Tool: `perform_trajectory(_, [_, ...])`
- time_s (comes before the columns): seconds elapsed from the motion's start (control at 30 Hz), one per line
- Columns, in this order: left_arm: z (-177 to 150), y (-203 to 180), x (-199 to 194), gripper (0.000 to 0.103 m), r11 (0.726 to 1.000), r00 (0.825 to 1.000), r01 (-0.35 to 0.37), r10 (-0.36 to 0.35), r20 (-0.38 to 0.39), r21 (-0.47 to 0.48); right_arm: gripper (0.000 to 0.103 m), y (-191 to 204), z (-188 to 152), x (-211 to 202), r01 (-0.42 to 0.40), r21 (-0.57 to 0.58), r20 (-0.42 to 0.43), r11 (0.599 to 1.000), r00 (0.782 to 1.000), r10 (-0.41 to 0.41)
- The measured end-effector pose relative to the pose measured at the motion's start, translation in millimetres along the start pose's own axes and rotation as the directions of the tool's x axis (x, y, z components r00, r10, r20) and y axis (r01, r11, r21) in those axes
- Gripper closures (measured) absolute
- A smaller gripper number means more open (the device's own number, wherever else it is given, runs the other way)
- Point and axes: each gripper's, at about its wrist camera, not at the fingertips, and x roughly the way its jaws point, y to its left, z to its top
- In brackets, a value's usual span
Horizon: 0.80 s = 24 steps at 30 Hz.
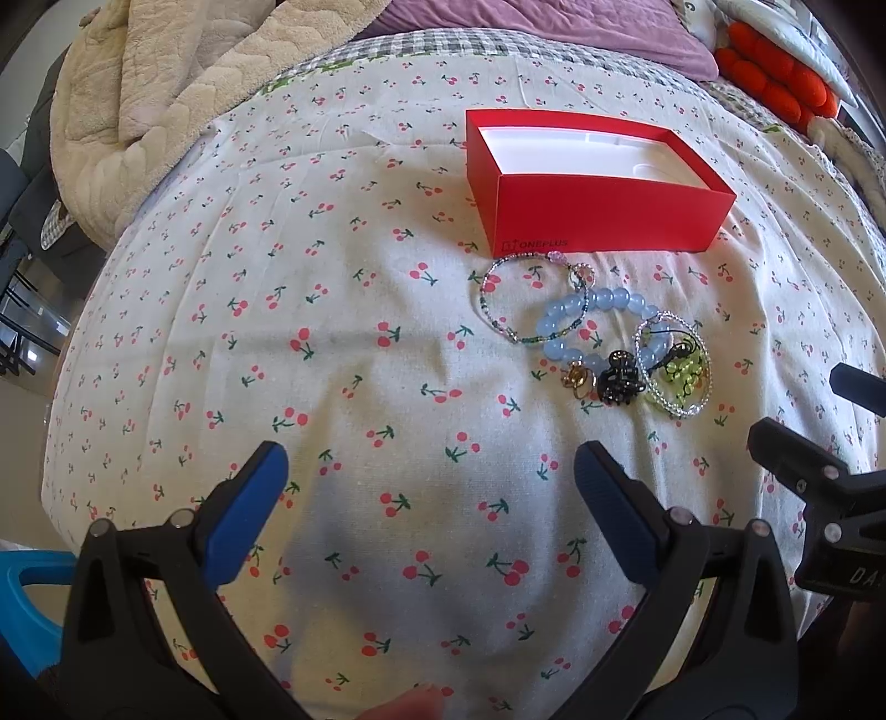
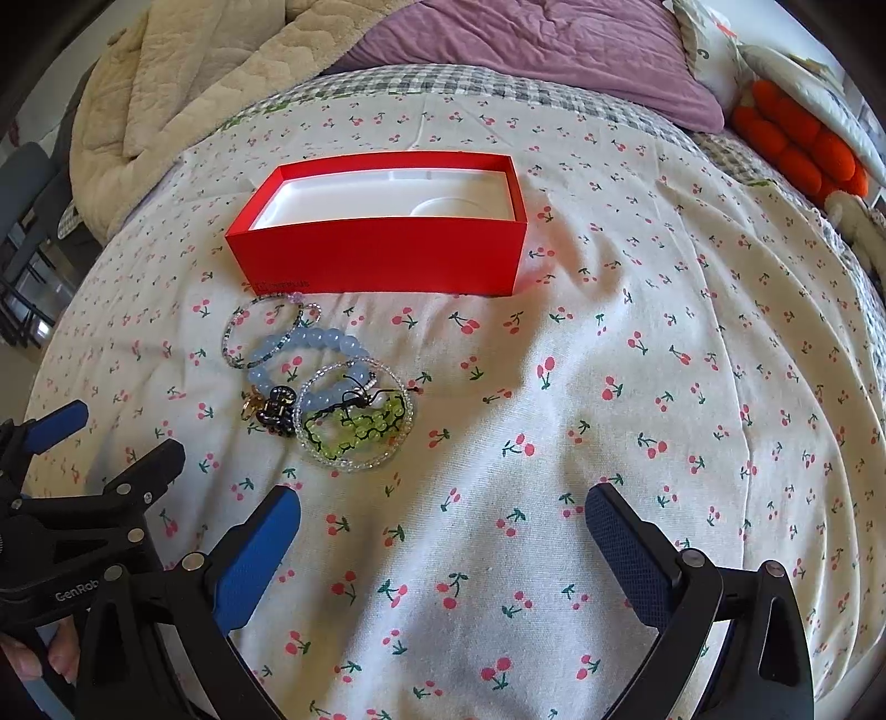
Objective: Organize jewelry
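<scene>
A heap of jewelry lies on the cherry-print bedsheet (image 1: 332, 310) just in front of an open red box (image 1: 609, 213) (image 2: 382, 263) with a white inside. The heap holds a blue bead bracelet (image 1: 601, 302) (image 2: 310, 340), a thin multicolour bead bracelet (image 1: 490, 302) (image 2: 235, 332), a clear bead bracelet (image 1: 695, 399) (image 2: 354, 462), green beads (image 1: 684, 374) (image 2: 360, 429), a black hair claw (image 1: 620, 385) (image 2: 277, 412) and a gold ring (image 1: 576, 382). My left gripper (image 1: 429, 471) is open, near and left of the heap. My right gripper (image 2: 443, 512) is open, near and right of it.
A beige quilt (image 1: 166, 83) is bunched at the far left, a purple blanket (image 2: 554, 50) lies behind the box, and an orange plush (image 2: 797, 149) sits at the far right. The other gripper shows at the edge of each view. A blue object (image 1: 27, 603) sits off the bed's near left.
</scene>
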Motion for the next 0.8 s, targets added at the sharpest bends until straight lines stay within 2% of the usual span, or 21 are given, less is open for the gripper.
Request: perform_trajectory(0.8, [2.2,-3.0,0.0,0.000,1.000,1.000,0.004,-0.004,0.004,-0.001,0.000,1.2,1.3,-0.2,0.003,0.002,0.002,1.000,1.000,-0.003])
